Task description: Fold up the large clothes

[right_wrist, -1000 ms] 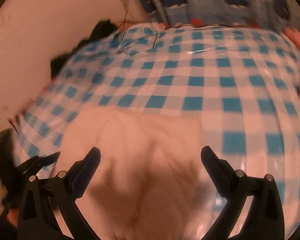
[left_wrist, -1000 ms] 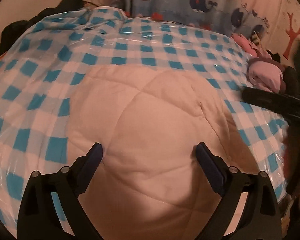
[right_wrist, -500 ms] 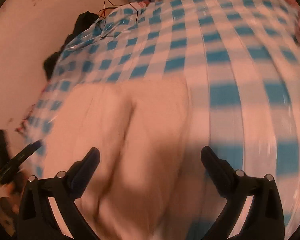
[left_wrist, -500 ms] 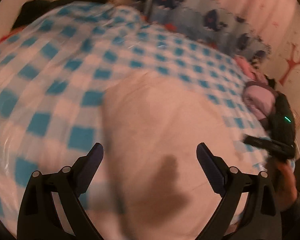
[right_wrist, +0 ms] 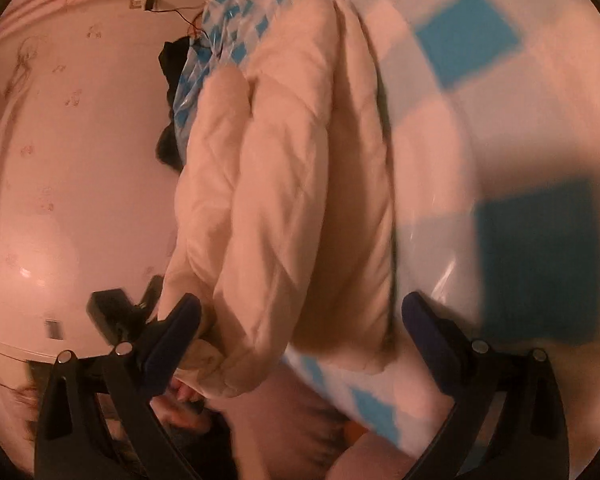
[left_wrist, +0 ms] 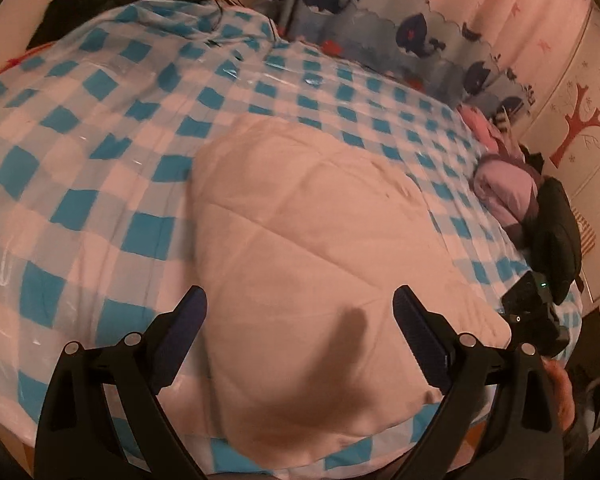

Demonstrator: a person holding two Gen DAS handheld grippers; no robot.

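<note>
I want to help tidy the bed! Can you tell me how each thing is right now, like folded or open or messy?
Cream quilted garment: folded into a thick pad, lying flat on the bed.
Checked cover: spread over the bed, a bit wrinkled.
Left gripper: open, holding nothing, above the garment.
Right gripper: open, holding nothing, at the garment's edge.
Purple clothes: bundled in a heap by the bed's edge.
Whale curtain: hanging down.
</note>
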